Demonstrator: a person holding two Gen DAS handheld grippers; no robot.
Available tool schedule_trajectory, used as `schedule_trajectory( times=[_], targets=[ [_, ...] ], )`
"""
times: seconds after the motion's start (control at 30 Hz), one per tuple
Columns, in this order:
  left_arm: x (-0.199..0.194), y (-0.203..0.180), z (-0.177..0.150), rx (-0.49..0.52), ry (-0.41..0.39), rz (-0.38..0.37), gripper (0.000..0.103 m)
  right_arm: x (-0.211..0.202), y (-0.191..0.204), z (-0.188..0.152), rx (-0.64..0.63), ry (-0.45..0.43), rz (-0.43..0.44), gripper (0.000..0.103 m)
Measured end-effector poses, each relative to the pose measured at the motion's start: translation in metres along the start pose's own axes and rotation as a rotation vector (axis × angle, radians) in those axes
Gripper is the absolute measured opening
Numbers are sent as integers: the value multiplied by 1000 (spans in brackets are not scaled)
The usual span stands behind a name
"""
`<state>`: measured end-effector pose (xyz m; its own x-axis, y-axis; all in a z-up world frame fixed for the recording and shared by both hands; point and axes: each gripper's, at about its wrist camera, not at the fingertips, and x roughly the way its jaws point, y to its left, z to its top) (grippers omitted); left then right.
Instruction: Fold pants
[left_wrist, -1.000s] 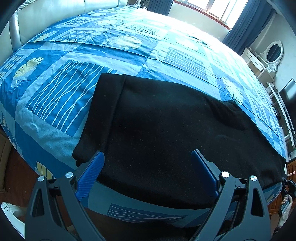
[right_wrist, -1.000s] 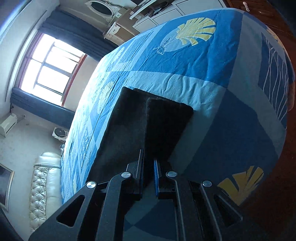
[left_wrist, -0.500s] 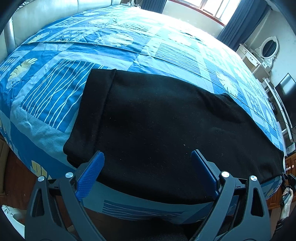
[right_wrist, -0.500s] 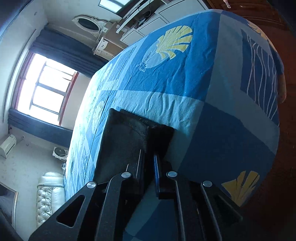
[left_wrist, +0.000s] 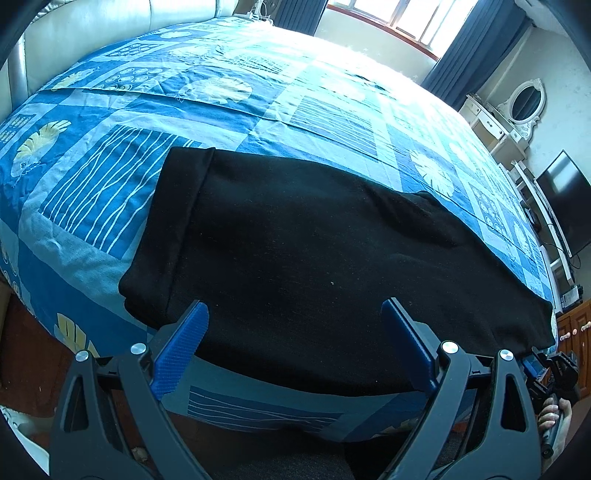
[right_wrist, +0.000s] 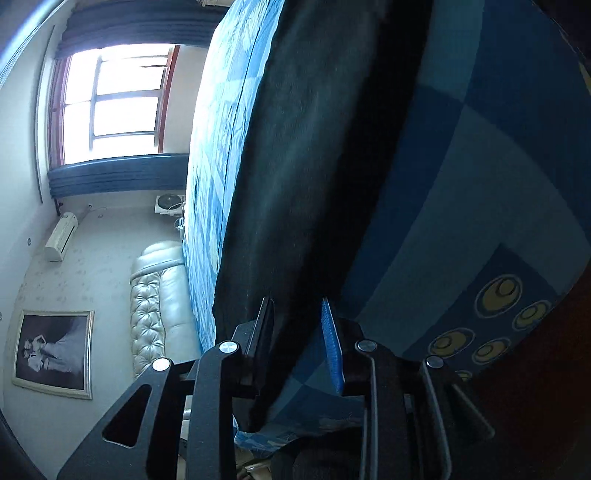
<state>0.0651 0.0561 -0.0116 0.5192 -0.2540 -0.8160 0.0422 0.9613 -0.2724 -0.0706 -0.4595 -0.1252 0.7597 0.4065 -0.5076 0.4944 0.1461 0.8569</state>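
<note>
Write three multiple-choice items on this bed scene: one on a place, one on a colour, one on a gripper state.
1. Where do the black fabric pants lie?
A. on the blue patterned bedspread, along its near edge
B. on the floor
C. on the white dresser

2. What colour are the pads of the left hand-held gripper?
A. red
B. blue
C. yellow

3. How does the left hand-held gripper stand?
A. shut on the pants
B. shut on nothing
C. open

Key: 1 A, the cloth is spread flat on the bedspread; 2 B, both pads show blue; 3 C, its fingers stand wide apart with the pants between them.

Matt black cloth pants
</note>
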Motion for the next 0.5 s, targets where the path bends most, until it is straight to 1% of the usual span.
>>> schedule_trajectory(
  times=[0.03, 0.2, 0.27, 0.33, 0.43, 0.5],
  targets=[
    [0, -1, 0, 7, -2, 2, 94, 7, 2, -4, -7, 14, 4, 30],
    [3, -2, -1, 9, 10, -11, 94, 19, 20, -13, -73, -4, -27, 30],
    [5, -3, -2, 12, 18, -13, 94, 16, 25, -16, -72, -18, -51, 30],
    [6, -4, -4, 14, 19, -16, 94, 14, 32, -21, -87, -11, -53, 30],
    [8, -5, -5, 19, 25, -20, 94, 15, 33, -24, -69, -7, -33, 30],
    [8, -7, -5, 27, 25, -17, 94, 15, 30, -27, -42, -14, -36, 30]
  ],
)
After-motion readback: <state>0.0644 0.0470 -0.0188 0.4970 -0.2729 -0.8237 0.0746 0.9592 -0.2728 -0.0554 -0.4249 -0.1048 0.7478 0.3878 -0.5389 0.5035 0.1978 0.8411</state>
